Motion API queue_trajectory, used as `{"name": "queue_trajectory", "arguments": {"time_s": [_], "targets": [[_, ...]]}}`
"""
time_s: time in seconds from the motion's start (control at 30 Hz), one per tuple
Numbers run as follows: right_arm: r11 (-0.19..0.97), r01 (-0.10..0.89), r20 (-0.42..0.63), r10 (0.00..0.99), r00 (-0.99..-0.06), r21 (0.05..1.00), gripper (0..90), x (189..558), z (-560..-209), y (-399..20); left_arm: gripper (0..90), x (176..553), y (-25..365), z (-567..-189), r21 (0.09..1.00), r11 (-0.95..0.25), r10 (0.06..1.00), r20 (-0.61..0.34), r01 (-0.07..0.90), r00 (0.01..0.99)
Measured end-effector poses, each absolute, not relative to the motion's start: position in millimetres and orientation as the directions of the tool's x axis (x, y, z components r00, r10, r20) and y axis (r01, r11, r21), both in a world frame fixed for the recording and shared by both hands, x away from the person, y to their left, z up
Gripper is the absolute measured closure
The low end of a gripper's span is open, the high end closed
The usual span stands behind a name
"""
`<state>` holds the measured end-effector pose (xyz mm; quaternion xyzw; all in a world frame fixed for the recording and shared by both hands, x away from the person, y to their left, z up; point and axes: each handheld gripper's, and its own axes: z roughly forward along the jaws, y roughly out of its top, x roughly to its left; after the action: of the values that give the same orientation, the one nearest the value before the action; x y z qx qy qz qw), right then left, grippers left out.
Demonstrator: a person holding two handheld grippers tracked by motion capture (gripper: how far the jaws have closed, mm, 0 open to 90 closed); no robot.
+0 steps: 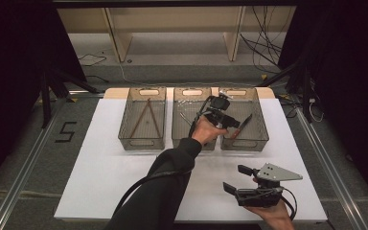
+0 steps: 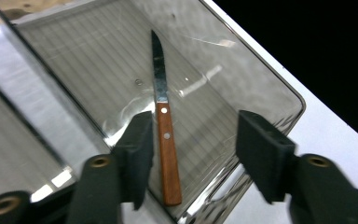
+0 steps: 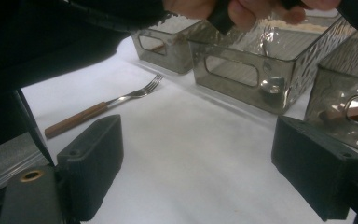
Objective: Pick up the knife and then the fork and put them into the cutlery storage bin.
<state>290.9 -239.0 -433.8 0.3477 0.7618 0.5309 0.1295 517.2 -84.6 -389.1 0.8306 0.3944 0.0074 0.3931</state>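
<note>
The left gripper (image 2: 191, 154) hangs over the right-hand bin (image 1: 261, 122), jaws spread wide and empty. A wooden-handled knife (image 2: 164, 126) lies flat on that bin's floor at centre frame. Lower right in the high view, the right gripper (image 1: 233, 178) hovers above the white table (image 1: 100, 177), also wide open and holding nothing.

The job looks like sorting cutlery, partly done. The left bin (image 1: 124, 127) holds chopsticks (image 1: 143, 117); the middle bin (image 1: 179, 129) holds a spoon (image 3: 270, 84). A fork (image 3: 102, 108) remains loose on the table, at left in the right gripper view.
</note>
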Motion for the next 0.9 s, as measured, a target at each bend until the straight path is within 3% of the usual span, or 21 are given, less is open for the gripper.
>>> {"name": "queue_trajectory", "arguments": {"time_s": [0.3,0.5,0.9], "targets": [[0.201,0.396,0.170,0.669,-0.724,0.896,17.4,292.0,-435.0,-237.5,23.8,504.9,-49.5,-364.0,0.667,-0.393,0.671,-0.263,0.633,0.693],[0.200,0.397,0.169,0.674,-0.719,0.896,17.4,292.0,-435.2,-237.8,20.4,487.6,-14.0,-350.9,0.685,-0.377,0.680,-0.252,0.623,0.688],[0.198,0.395,0.166,0.677,-0.717,0.897,17.4,292.2,-435.5,-237.2,18.4,461.0,38.3,-358.8,0.687,-0.363,0.712,-0.231,0.630,0.663]]}}
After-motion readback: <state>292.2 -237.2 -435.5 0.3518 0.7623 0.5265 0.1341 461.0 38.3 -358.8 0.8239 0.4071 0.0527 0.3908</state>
